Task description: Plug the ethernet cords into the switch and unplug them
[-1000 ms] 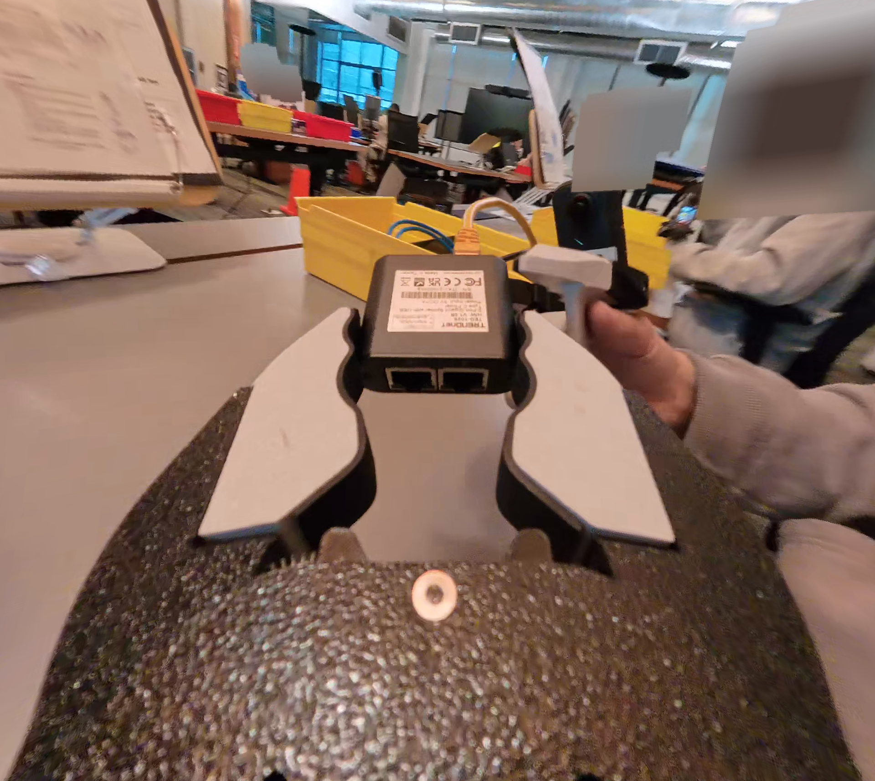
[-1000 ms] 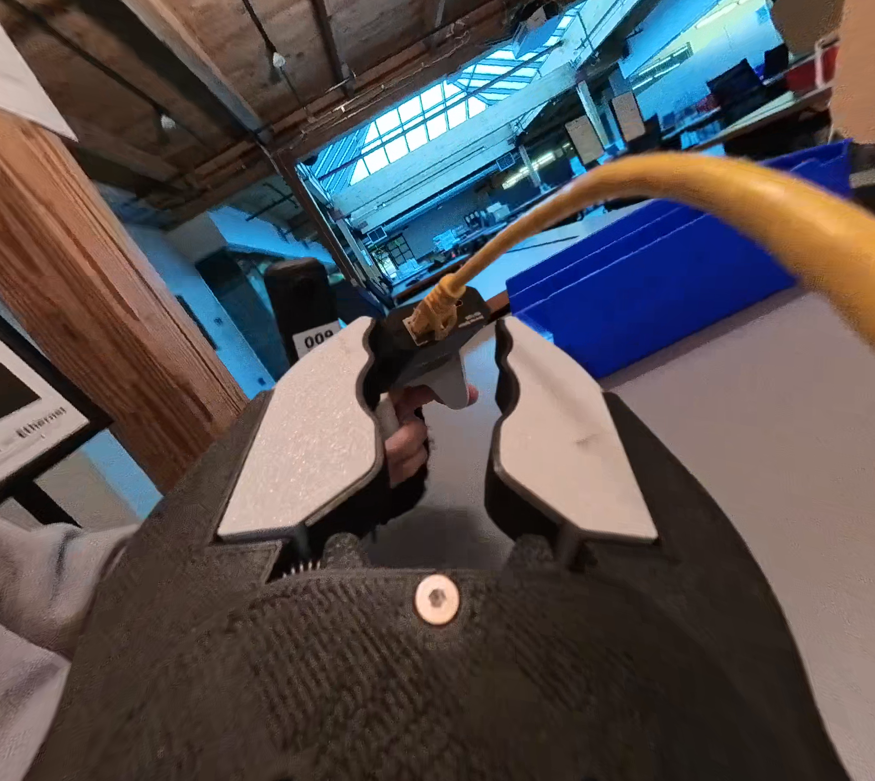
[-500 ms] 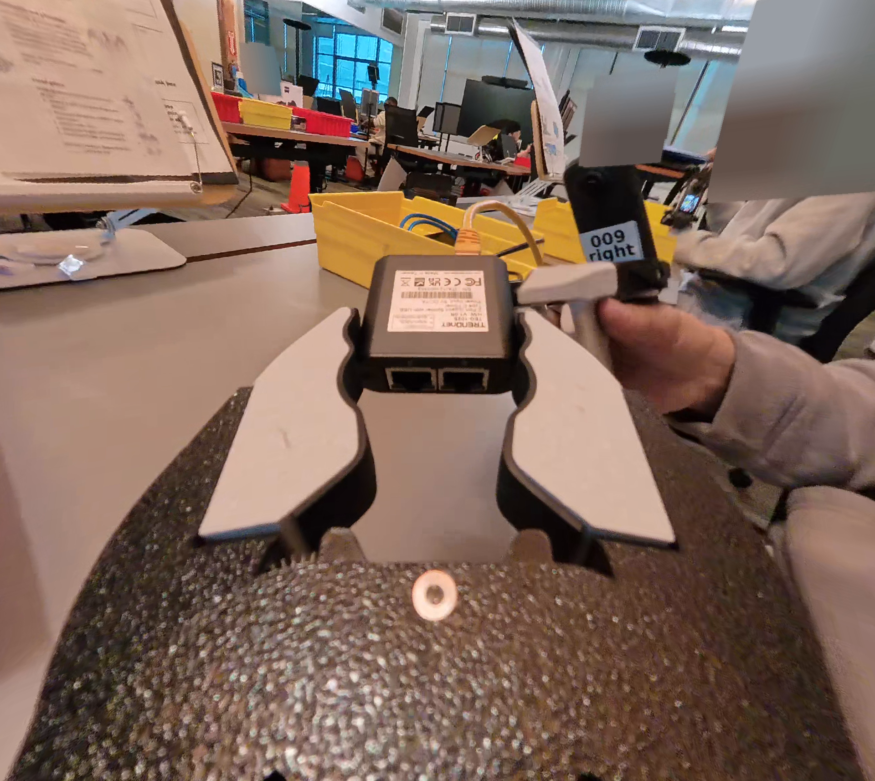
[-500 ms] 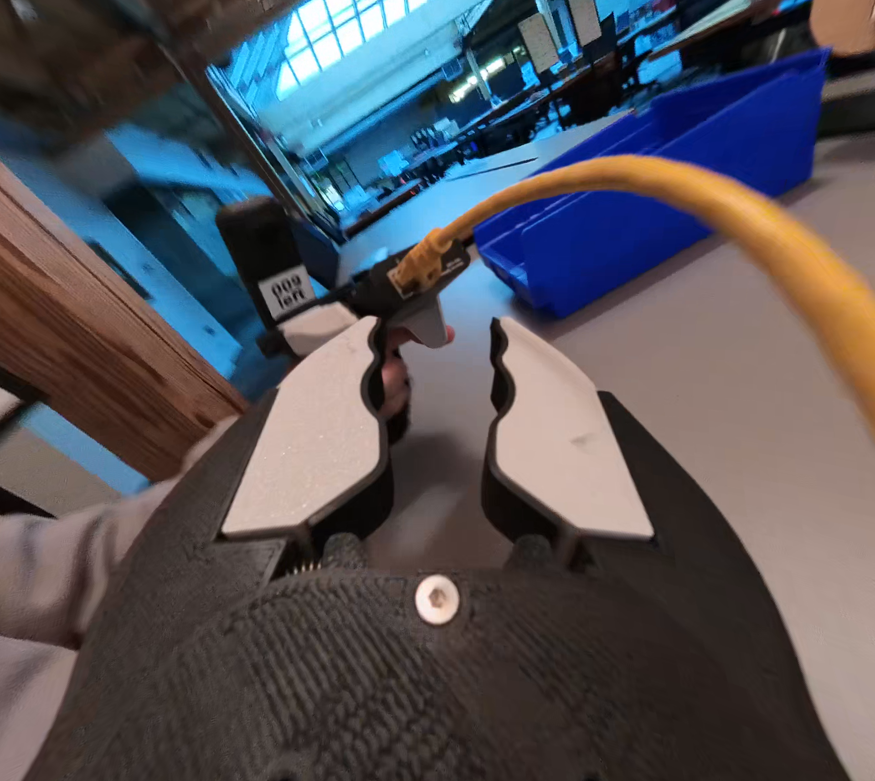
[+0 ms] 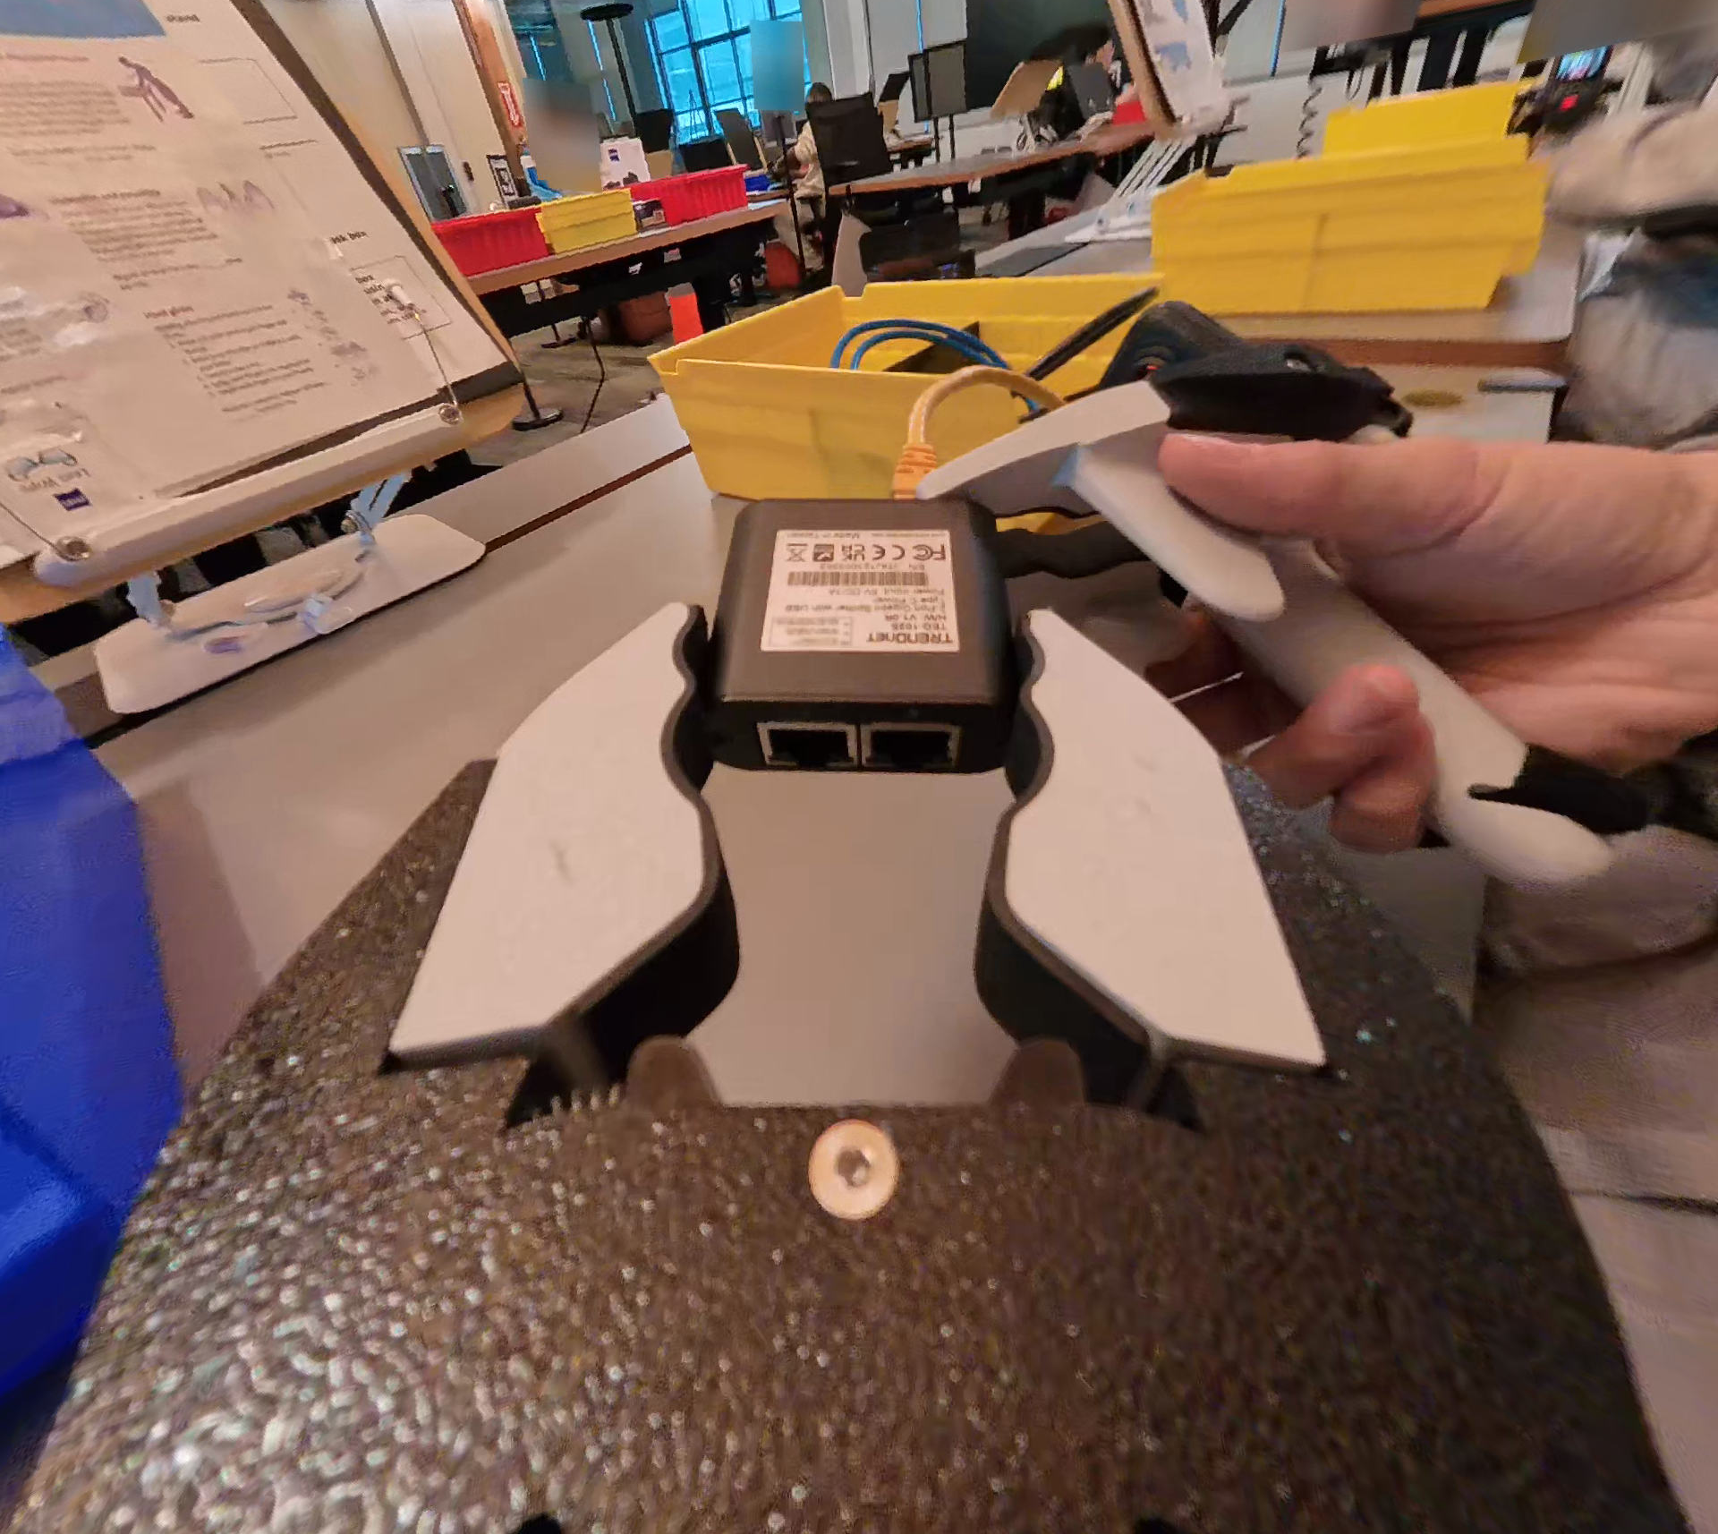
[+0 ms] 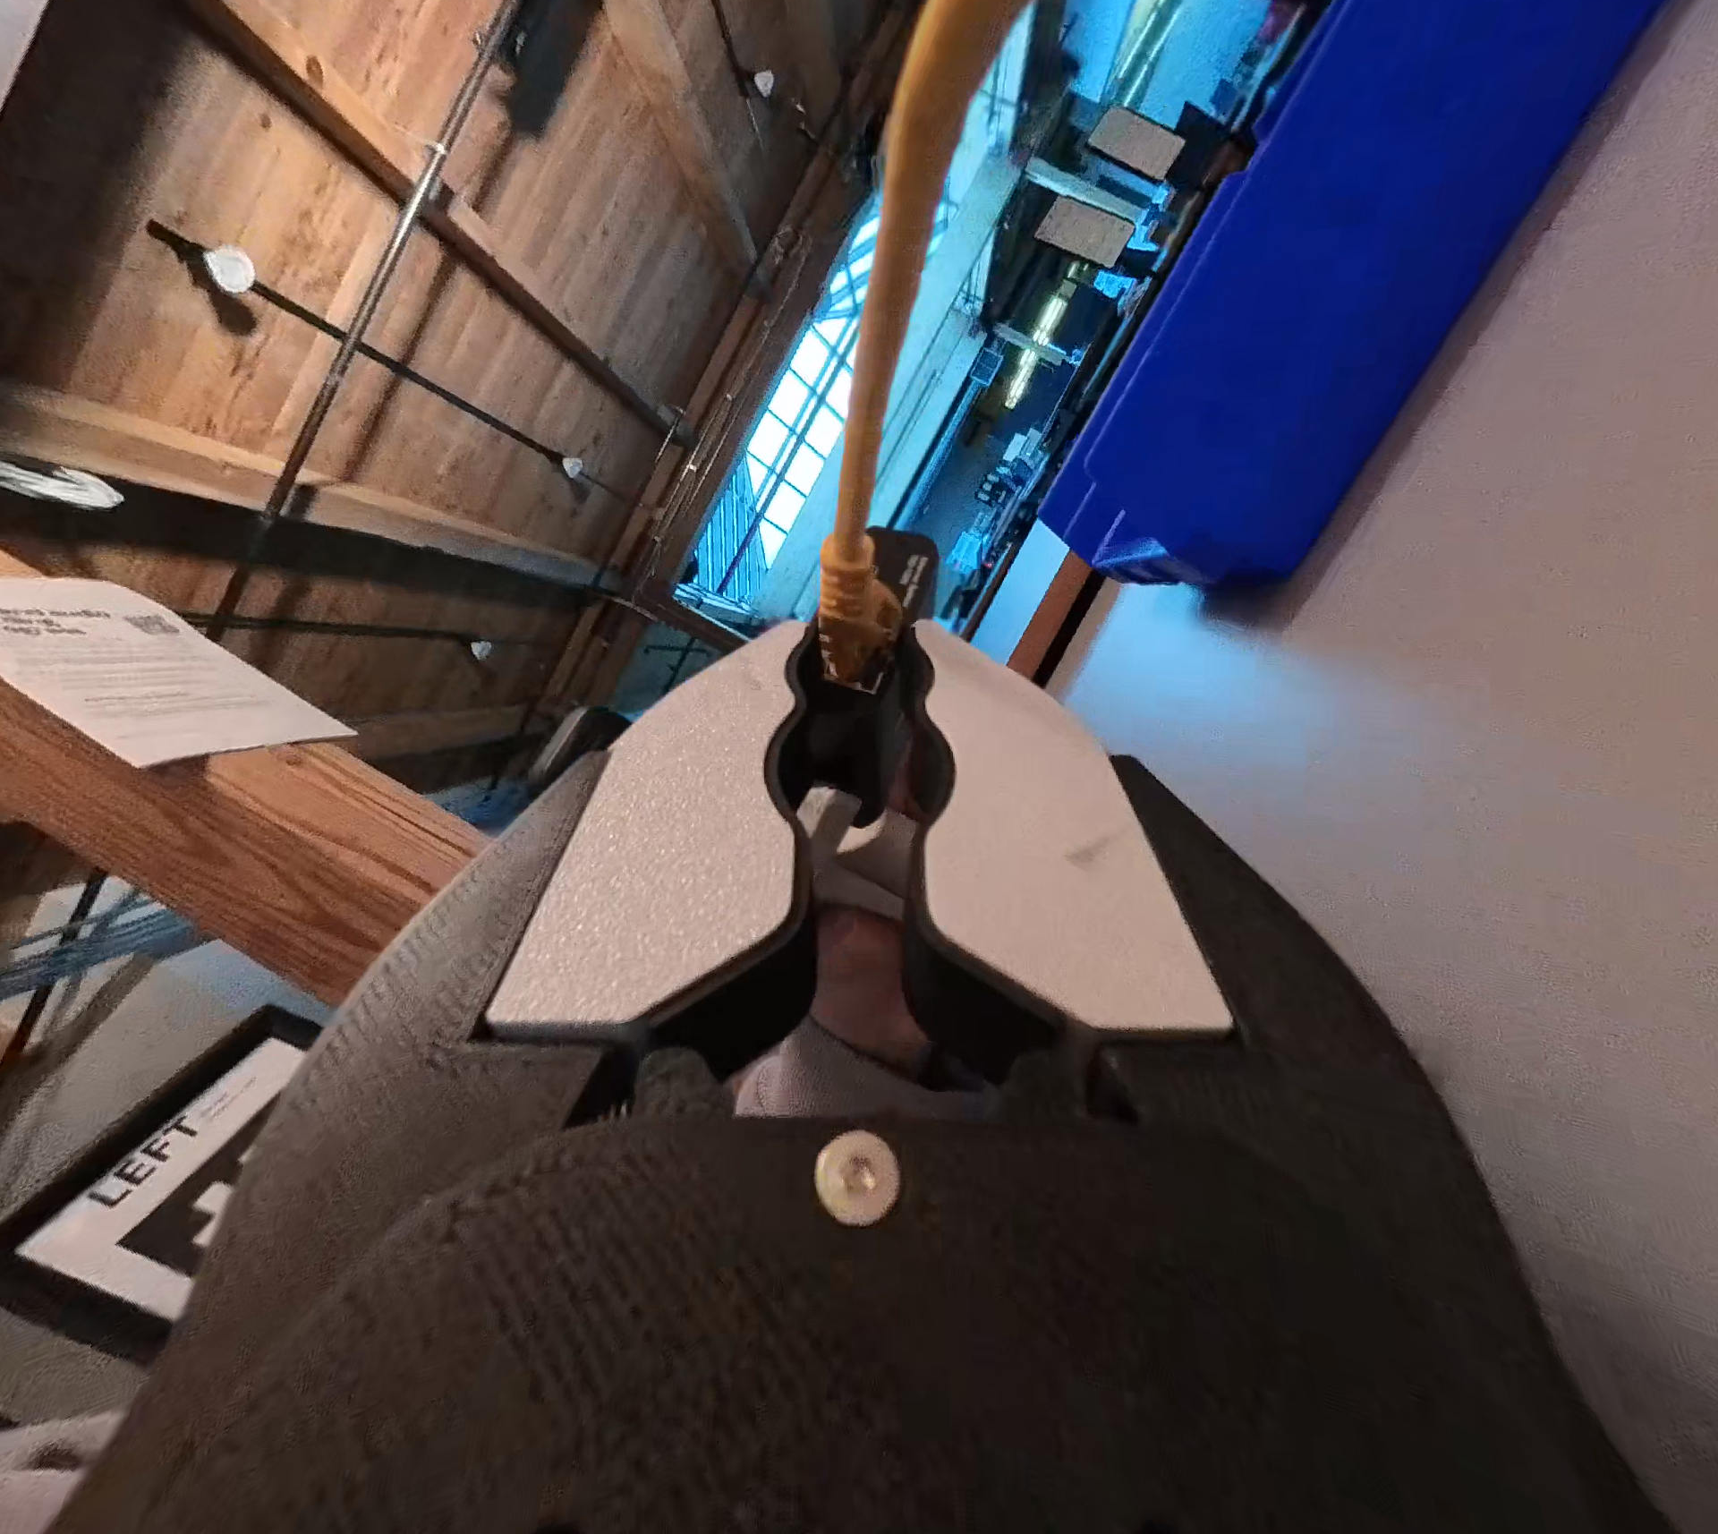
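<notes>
Open workshop with grey table (image 5: 372, 708), long desks (image 5: 641, 248), tall windows (image 5: 720, 48), timber ceiling (image 6: 307, 122)

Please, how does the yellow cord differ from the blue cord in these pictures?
The yellow cord is plugged into the back of the switch; the blue cord lies loose in the yellow bin, its ends hidden. The yellow cord arches up in the air; the blue cord loops low inside the bin. Both are thin round cables.
</notes>
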A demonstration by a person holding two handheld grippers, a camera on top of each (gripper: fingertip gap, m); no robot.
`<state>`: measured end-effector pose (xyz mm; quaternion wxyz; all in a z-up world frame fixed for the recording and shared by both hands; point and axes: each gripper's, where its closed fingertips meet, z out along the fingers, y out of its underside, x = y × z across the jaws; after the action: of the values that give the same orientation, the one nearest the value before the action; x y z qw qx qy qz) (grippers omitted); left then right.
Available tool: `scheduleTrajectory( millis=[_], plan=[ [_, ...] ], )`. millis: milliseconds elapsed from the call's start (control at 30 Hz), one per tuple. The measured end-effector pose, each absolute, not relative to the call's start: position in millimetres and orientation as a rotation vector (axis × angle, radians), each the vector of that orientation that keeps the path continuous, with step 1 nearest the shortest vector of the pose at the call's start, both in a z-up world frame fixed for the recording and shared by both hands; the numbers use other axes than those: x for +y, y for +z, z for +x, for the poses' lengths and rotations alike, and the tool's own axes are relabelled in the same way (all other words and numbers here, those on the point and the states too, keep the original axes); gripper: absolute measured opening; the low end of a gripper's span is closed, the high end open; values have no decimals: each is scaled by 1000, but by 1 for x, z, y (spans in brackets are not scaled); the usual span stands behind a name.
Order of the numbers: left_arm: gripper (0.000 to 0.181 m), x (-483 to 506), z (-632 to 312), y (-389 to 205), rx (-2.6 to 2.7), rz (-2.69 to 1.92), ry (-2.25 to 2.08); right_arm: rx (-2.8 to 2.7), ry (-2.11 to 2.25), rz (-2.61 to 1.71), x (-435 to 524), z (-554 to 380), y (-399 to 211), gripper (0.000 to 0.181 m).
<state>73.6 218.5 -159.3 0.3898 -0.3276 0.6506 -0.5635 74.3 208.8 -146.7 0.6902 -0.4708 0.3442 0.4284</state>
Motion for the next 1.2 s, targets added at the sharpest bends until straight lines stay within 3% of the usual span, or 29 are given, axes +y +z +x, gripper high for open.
scheduleTrajectory(
  millis=[467,767,1000,1200],
  plan=[
    [63,208,71,-144,1455,-648,-1404,838,1172,-732,200,75,-149,12],
    [66,208,70,-147,1474,-629,-1390,731,1009,-966,202,70,-142,12],
    [80,204,71,-151,1481,-615,-1396,771,1043,-939,202,69,-142,11],
    [81,201,76,-155,1466,-653,-1364,761,1008,-918,200,72,-139,11]
  ],
)
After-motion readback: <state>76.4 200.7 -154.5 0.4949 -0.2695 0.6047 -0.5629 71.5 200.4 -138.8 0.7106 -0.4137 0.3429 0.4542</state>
